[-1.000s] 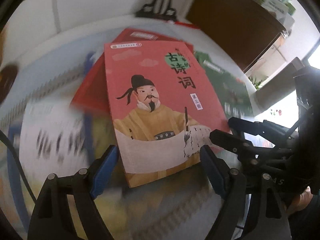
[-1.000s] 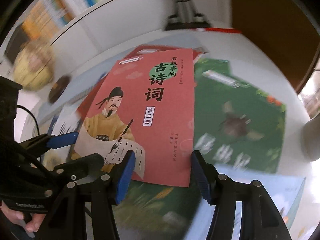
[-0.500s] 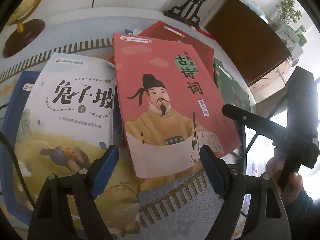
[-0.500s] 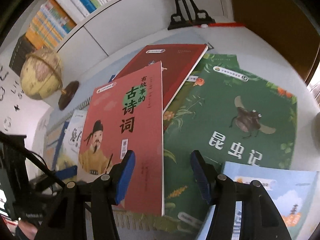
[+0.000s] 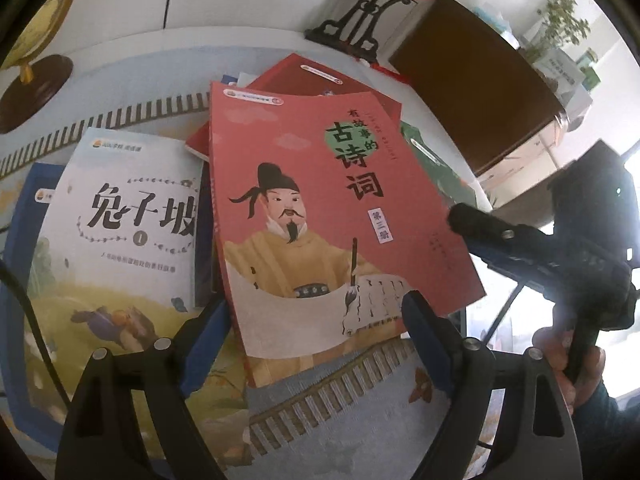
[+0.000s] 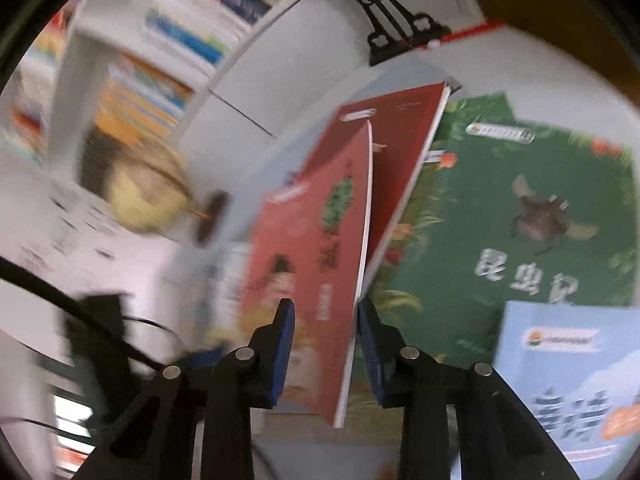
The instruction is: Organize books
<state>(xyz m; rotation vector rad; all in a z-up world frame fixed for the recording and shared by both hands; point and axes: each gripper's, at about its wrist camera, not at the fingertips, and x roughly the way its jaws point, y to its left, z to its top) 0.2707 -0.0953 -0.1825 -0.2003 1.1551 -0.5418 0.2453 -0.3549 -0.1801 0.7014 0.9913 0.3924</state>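
A: Books cover the table. What sits nearest each camera?

B: Nearest the left camera, the left gripper (image 5: 316,340) with black arms and blue pads has its jaws spread and gripping nothing; they have just opened a little wider. The near bottom corner of a salmon-pink paperback with a robed scholar on its cover (image 5: 320,220) lies between them, without either pad pressing it.

A: And the right gripper?

B: The right gripper (image 6: 326,344) has just been closing its jaws on that same pink paperback (image 6: 312,280). The book's long edge stands between the blue pads, tilted up on its side. The view is blurred, so I cannot tell whether the pads press the cover yet.

A: What lies beyond?

B: Left of the pink book lies a white paperback with black brush lettering (image 5: 128,240). Under the pink book's far end is a dark red paperback (image 6: 408,136). To the right lie a green paperback showing a flying beetle (image 6: 520,208) and, nearer, a pale blue paperback (image 6: 568,372). Farther back stand a yellow globe on a dark wooden base (image 6: 148,192) and a black ornate metal stand (image 5: 360,28).
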